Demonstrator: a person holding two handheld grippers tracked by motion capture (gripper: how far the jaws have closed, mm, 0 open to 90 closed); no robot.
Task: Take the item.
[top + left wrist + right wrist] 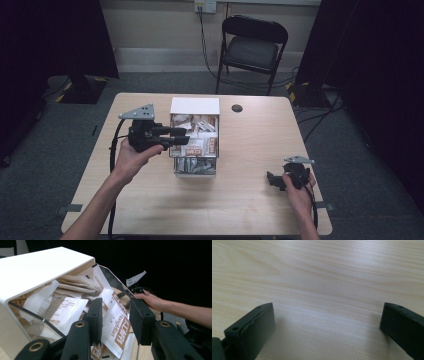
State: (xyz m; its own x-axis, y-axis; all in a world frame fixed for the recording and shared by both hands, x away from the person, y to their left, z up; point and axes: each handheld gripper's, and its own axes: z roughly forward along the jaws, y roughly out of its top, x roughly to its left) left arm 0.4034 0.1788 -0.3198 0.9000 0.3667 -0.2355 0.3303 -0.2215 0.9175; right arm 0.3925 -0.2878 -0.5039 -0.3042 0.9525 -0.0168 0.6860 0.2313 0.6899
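Two grippers: left gripper point(116, 322) parted around a sachet point(119, 326) in the box point(195, 106); right gripper point(327, 327) wide apart over bare table point(317, 270).

We see a table point(319, 277) of pale wood, its grain smooth with a soft sheen. The box point(37, 267) has a smooth, opaque white top, matt-looking, and a clear, glossy front wall. Inside lie paper-like packets point(117, 327), white with brown print, some creased. The jaws look like matt black plastic, and the left gripper point(172, 137) carries a dull grey plate.
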